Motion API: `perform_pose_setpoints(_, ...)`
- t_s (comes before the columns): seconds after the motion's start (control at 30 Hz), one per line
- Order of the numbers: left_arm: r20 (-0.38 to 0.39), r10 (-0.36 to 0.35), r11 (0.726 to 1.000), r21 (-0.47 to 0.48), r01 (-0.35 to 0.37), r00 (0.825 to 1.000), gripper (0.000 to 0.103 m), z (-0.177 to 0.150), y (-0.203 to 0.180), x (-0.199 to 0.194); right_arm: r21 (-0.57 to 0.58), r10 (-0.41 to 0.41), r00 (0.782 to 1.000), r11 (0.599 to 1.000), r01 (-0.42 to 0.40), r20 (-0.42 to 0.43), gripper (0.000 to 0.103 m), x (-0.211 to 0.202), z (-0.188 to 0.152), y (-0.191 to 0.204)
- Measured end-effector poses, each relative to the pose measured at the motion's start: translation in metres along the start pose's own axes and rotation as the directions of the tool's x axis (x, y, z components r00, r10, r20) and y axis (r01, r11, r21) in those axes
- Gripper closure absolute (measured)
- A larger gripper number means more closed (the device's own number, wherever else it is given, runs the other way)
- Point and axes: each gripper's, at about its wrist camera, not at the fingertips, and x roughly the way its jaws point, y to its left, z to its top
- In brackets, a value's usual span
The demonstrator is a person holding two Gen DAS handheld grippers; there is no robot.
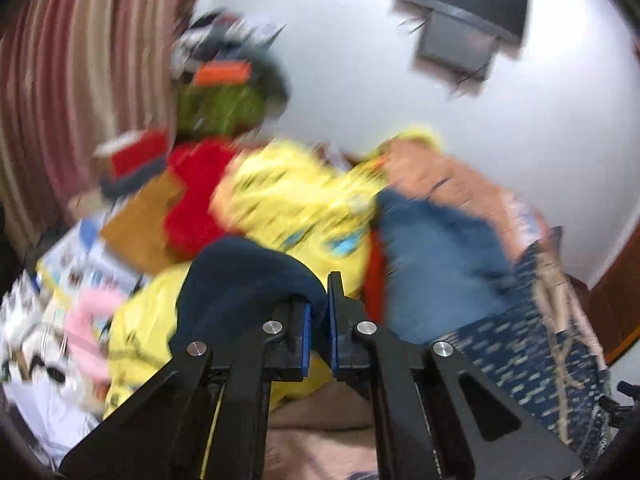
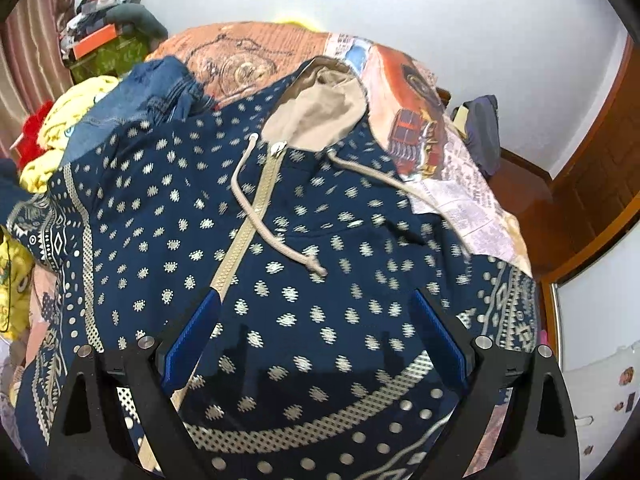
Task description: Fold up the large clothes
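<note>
Left gripper [image 1: 319, 312]: blue pads drawn almost together, pinching a fold of plain dark navy cloth [image 1: 244, 280] that bulges up over the left finger; whether this cloth belongs to the patterned hoodie cannot be told from this blurred view. Behind it a heap of clothes: a yellow printed garment [image 1: 292, 196], a red fuzzy item [image 1: 192, 196], blue denim [image 1: 436, 248], and at the right edge a strip of navy patterned fabric. Right gripper [image 2: 316, 332]: jaws spread wide, pads clear of each other, poised over the chest of the navy hoodie [image 2: 320, 280] with nothing clamped between them. The hoodie lies front-up on a bed covered by an orange printed bedspread [image 2: 400, 92], its beige-lined hood [image 2: 320, 112] toward the far wall, beige zipper [image 2: 248, 212] closed and running diagonally, two beige drawstrings [image 2: 272, 236] lying loose across the chest. White diamond motifs dot the body; broader patterned bands run along the sleeves at both sides and curve across the lower front. Denim jeans [image 2: 156, 92] lie partly on the hoodie's far left shoulder, with the yellow garment [image 2: 68, 120] just beside them. Striped curtain [image 2: 24, 60] at far left, a pile of boxes and bags [image 2: 108, 36] in the corner, wooden door frame [image 2: 600, 168] at right.
</note>
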Motion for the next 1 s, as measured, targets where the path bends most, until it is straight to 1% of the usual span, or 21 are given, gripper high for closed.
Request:
perform_pose_setpoints(0.07, 0.06, -0.053, 0.998, 0.048, 0.051, 0.997, 0.097, 0.016, -0.032, -0.015, 0.015, 0.003, 1.0, 1.0, -0.003, 0.013, 0.009, -0.006, 0.0, -0.008)
perform_pose_setpoints(0.1, 0.088, -0.1, 0.993, 0.077, 0.094, 0.991, 0.097, 0.025, -0.054, -0.023, 0.022, 0.004, 1.0, 1.0, -0.004, 0.018, 0.009, -0.009, -0.001, -0.011)
perform_pose_setpoints(0.2, 0.103, -0.205, 0.973, 0.132, 0.191, 0.973, 0.097, 0.033, -0.097, -0.038, 0.05, 0.009, 0.999, 0.999, -0.011, 0.037, 0.009, -0.018, -0.002, -0.024)
perform_pose_setpoints(0.27, 0.089, -0.274, 0.951, 0.176, 0.256, 0.958, 0.097, 0.035, -0.133, -0.041, 0.064, 0.011, 0.999, 0.998, -0.014, 0.052, 0.009, -0.024, -0.003, -0.033)
perform_pose_setpoints(0.3, 0.066, -0.316, 0.932, 0.207, 0.296, 0.947, 0.097, 0.033, -0.156, -0.04, 0.069, 0.009, 0.998, 0.998, -0.013, 0.057, 0.009, -0.026, -0.004, -0.036)
perform_pose_setpoints(0.37, 0.027, -0.361, 0.906, 0.247, 0.344, 0.932, 0.097, 0.024, -0.185, -0.038, 0.073, 0.008, 0.998, 0.997, -0.013, 0.065, 0.009, -0.032, -0.007, -0.041)
perform_pose_setpoints(0.4, -0.01, -0.39, 0.882, 0.283, 0.376, 0.921, 0.097, 0.014, -0.207, -0.034, 0.072, 0.007, 0.998, 0.997, -0.012, 0.069, 0.009, -0.034, -0.009, -0.044)
perform_pose_setpoints(0.43, -0.036, -0.404, 0.866, 0.306, 0.395, 0.914, 0.097, 0.005, -0.221, -0.032, 0.069, 0.003, 0.997, 0.998, -0.008, 0.074, 0.009, -0.038, -0.011, -0.047)
perform_pose_setpoints(0.47, -0.078, -0.418, 0.842, 0.34, 0.419, 0.905, 0.097, -0.008, -0.239, -0.027, 0.067, -0.001, 0.997, 0.998, -0.004, 0.079, 0.009, -0.04, -0.013, -0.049)
perform_pose_setpoints(0.5, -0.106, -0.425, 0.827, 0.359, 0.433, 0.899, 0.097, -0.016, -0.249, -0.023, 0.064, -0.005, 0.997, 0.998, -0.001, 0.083, 0.009, -0.042, -0.015, -0.051)
perform_pose_setpoints(0.53, -0.156, -0.431, 0.801, 0.388, 0.456, 0.889, 0.097, -0.031, -0.265, -0.018, 0.061, -0.009, 0.996, 0.998, 0.004, 0.084, 0.009, -0.043, -0.018, -0.053)
perform_pose_setpoints(0.57, -0.196, -0.432, 0.782, 0.405, 0.474, 0.88, 0.097, -0.043, -0.275, -0.014, 0.059, -0.011, 0.996, 0.998, 0.006, 0.084, 0.009, -0.044, -0.02, -0.055)
perform_pose_setpoints(0.6, -0.248, -0.431, 0.76, 0.418, 0.498, 0.867, 0.097, -0.057, -0.286, -0.008, 0.058, -0.013, 0.997, 0.998, 0.008, 0.082, 0.009, -0.045, -0.022, -0.057)
perform_pose_setpoints(0.67, -0.35, -0.412, 0.72, 0.441, 0.536, 0.841, 0.097, -0.089, -0.306, 0.003, 0.06, -0.014, 0.997, 0.998, 0.01, 0.073, 0.009, -0.044, -0.027, -0.061)
perform_pose_setpoints(0.7, -0.407, -0.39, 0.697, 0.456, 0.554, 0.826, 0.097, -0.109, -0.315, 0.009, 0.061, -0.013, 0.998, 0.998, 0.009, 0.066, 0.009, -0.042, -0.029, -0.063)
perform_pose_setpoints(0.73, -0.437, -0.375, 0.684, 0.465, 0.562, 0.818, 0.097, -0.123, -0.318, 0.013, 0.062, -0.012, 0.998, 0.998, 0.008, 0.057, 0.009, -0.041, -0.032, -0.065)
perform_pose_setpoints(0.77, -0.478, -0.355, 0.669, 0.471, 0.575, 0.803, 0.097, -0.139, -0.323, 0.018, 0.063, -0.011, 0.999, 0.998, 0.008, 0.051, 0.009, -0.039, -0.034, -0.066)
perform_pose_setpoints(0.8, -0.506, -0.341, 0.661, 0.47, 0.584, 0.793, 0.097, -0.151, -0.327, 0.02, 0.063, -0.01, 0.999, 0.998, 0.007, 0.045, 0.009, -0.038, -0.037, -0.067)
perform_pose_setpoints(0.87, -0.571, -0.308, 0.648, 0.46, 0.607, 0.761, 0.097, -0.176, -0.334, 0.027, 0.063, -0.007, 0.999, 0.998, 0.005, 0.033, 0.009, -0.035, -0.041, -0.068)
perform_pose_setpoints(0.93, -0.598, -0.275, 0.638, 0.472, 0.609, 0.752, 0.097, -0.197, -0.339, 0.028, 0.058, -0.002, 1.0, 0.998, 0.001, 0.02, 0.009, -0.033, -0.044, -0.068)
perform_pose_setpoints(1.0, -0.613, -0.246, 0.627, 0.49, 0.606, 0.751, 0.097, -0.211, -0.34, 0.026, 0.051, -0.002, 1.0, 0.999, 0.002, 0.013, 0.009, -0.032, -0.048, -0.068)
